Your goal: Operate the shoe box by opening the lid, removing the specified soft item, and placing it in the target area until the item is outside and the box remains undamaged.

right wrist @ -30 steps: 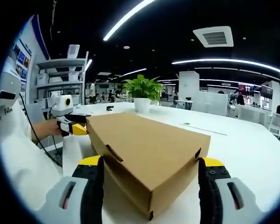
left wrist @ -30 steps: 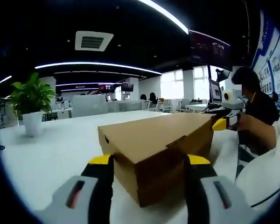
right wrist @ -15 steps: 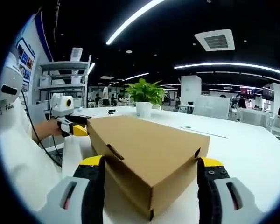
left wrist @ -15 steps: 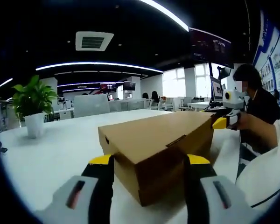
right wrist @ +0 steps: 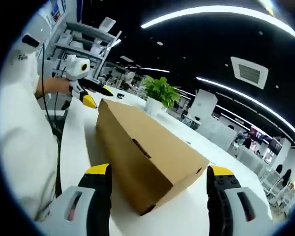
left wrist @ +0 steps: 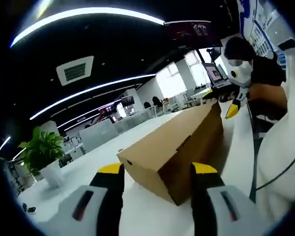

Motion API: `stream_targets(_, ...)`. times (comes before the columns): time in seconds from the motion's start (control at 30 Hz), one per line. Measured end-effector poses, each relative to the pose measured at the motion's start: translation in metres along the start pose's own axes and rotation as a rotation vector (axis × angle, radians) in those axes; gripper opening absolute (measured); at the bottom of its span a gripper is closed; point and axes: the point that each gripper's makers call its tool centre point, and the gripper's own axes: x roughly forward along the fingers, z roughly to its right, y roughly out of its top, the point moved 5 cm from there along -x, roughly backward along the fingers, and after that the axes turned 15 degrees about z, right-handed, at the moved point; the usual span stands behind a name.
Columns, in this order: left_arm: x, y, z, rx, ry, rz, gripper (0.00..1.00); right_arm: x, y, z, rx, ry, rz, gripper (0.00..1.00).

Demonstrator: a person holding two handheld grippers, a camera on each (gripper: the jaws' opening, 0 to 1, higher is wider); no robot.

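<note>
Closed shoe box [left wrist: 174, 142], likely light, stiff, easily dented; best lifted at lid edge. Left gripper [left wrist: 156, 173] and right gripper [right wrist: 158, 175] spread wide.

Potted plant [left wrist: 43, 156] on white table [left wrist: 83, 172]

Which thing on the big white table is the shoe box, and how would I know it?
Look at the big white table. Beside the person's white sleeve lies the shoe box, a long plain brown cardboard box with its lid shut. The potted plant behind it is green and leafy, so the box is the brown, flat-topped thing.
</note>
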Motion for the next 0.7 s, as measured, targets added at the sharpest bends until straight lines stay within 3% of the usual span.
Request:
stream_targets(0.07,-0.001,0.003,0.007,-0.007,-0.009,0.036,0.64,-0.002,0.006,0.0,-0.023,0.0,0.03,0.79)
stream_targets(0.17,-0.003,0.008,0.016,-0.01,-0.017,0.079,0.6,-0.004,0.013,-0.001,-0.079,0.009,0.06,0.71)
stream_targets(0.47,0.0,0.017,0.009,0.117,0.013,0.064,0.55,-0.008,0.022,0.001,-0.182,0.003,0.052,0.69)
stream_targets(0.53,-0.002,0.017,0.004,0.207,0.021,0.012,0.54,-0.008,0.024,0.001,-0.22,0.004,0.042,0.69)
stream_targets(0.6,-0.003,0.022,0.004,0.256,0.025,0.01,0.54,-0.008,0.025,0.001,-0.23,0.013,0.04,0.69)
stream_targets(0.7,-0.005,0.028,0.0,0.446,0.011,-0.028,0.53,-0.007,0.028,0.001,-0.272,0.045,0.031,0.69)
